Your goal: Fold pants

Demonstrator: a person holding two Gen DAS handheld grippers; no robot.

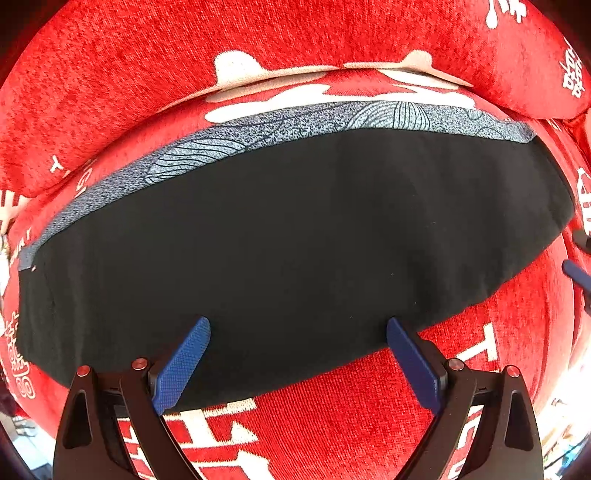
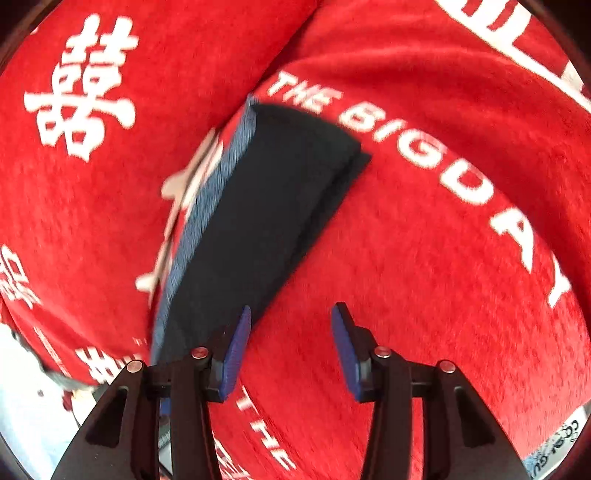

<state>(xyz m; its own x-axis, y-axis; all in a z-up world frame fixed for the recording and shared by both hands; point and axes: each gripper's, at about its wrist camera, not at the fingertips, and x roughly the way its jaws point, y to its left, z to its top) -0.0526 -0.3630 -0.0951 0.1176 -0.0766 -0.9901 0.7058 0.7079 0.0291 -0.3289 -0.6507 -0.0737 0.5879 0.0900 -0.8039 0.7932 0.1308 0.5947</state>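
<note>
One folded pants (image 1: 295, 236), two open grippers (image 1: 298, 328) (image 2: 291, 314) above

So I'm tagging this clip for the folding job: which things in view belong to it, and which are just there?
Job:
- pants, folded, black
- left tool, open
- right tool, open, beside the pants

Just there:
- red cover with white lettering
- patterned grey band along the pants' far edge

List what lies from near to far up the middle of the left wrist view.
Red printed cover → black folded pants → grey patterned band along the pants' far edge → white print on the cover → red cushion.
</note>
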